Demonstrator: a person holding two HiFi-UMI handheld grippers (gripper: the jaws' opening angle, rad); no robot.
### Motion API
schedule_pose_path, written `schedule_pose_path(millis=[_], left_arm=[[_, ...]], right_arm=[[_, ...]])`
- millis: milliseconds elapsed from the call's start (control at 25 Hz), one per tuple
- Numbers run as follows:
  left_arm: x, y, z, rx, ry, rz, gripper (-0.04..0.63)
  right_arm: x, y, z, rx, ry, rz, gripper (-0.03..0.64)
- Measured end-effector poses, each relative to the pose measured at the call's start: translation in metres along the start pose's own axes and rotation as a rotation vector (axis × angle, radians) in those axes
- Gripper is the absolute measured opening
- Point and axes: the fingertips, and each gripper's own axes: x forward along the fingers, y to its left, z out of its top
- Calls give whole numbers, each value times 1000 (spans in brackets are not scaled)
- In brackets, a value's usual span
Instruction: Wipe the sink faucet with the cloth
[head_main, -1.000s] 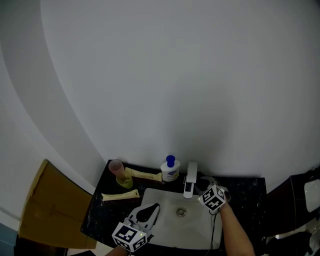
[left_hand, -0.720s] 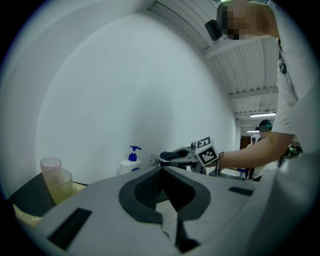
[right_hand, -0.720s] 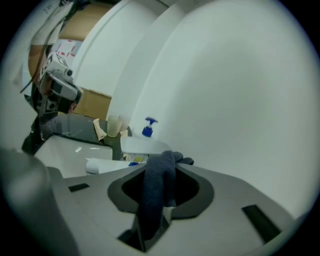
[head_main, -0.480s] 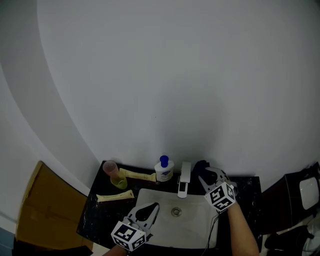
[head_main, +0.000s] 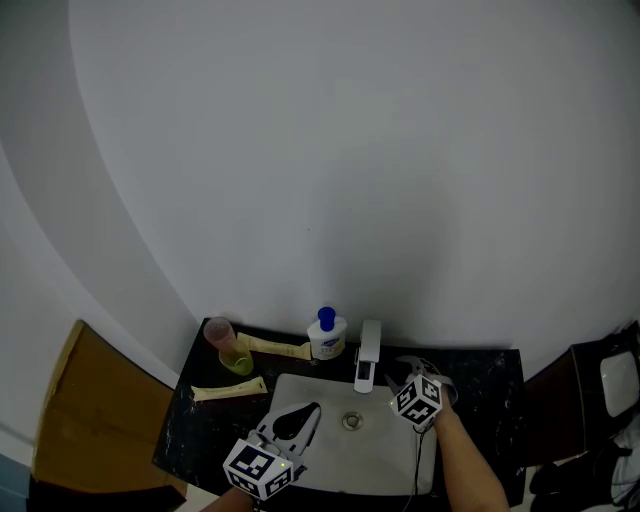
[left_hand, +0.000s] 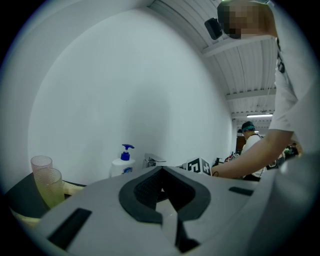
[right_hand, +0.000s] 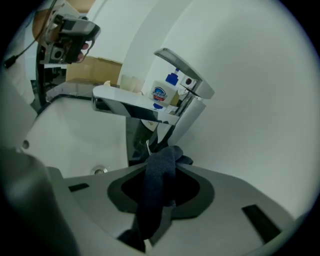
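Our left gripper (head_main: 297, 424) has not moved in the last second: jaws together on nothing, over the front left of the sink (head_main: 390, 480). The faucet (head_main: 367, 368) stands at the sink's back rim. Our right gripper (head_main: 405, 382), clamped on the dark cloth (right_hand: 158, 182), has swung in from further right and now sits just beside the faucet's right side, the cloth's tip at the foot of the column. We judge a wiping stroke is under way, with the spout's top left to cover.
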Motion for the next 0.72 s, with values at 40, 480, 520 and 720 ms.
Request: schedule_pose_path(millis=[40,480,520,720], left_arm=[[0,-1,-1,-1,1,0,-2],[-5,1,-3,-1,-4,16,-2],[-5,1,-4,0,-4,17,-2],[-1,-3,-1,11,-7,7,-2]], right_arm=[[3,1,3,0,-3,7,113],[-59,-49,81,42,-282,-100,113],[-70,-58,89,58,-320,-125,112],[-74,-75,80,38,-275,-192,113]])
